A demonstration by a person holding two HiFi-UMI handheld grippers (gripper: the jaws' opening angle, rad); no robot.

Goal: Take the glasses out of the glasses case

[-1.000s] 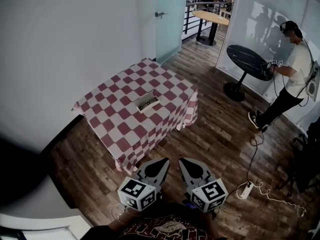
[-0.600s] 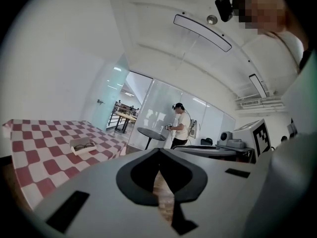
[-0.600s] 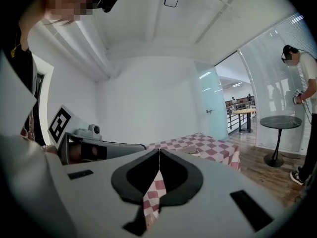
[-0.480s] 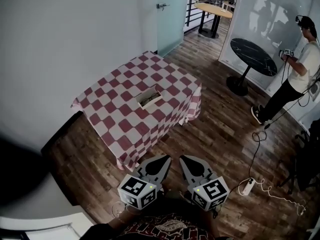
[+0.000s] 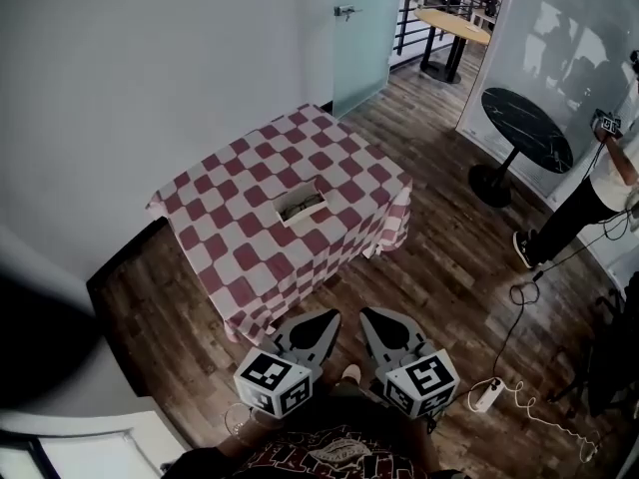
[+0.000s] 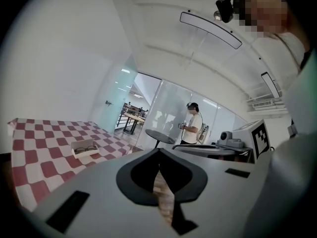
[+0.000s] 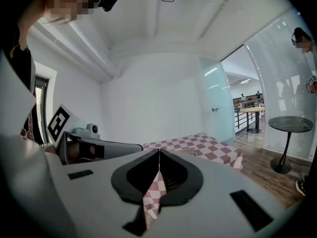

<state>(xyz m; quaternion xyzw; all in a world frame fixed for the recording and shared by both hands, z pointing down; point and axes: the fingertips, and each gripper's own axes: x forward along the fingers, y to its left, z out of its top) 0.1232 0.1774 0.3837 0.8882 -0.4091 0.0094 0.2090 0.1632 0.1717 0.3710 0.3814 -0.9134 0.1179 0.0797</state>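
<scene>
The case [image 5: 300, 206] lies well ahead; our left tool [image 5: 321, 318] is nearer than the right tool [image 5: 373, 315] (both closed, empty).

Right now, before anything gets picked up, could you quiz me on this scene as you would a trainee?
1. True or false: the left tongs are gripping the glasses.
2. Where does the case sit? A. on the checked table; B. on the round black table; C. on the floor.
3. Fill in: the jaws of the right tongs are ___ with nothing between them.

Key: 1. False: the left tongs are shut and empty, held short of the checked table, and the glasses lie in the open case. 2. A. 3. Shut.
</scene>
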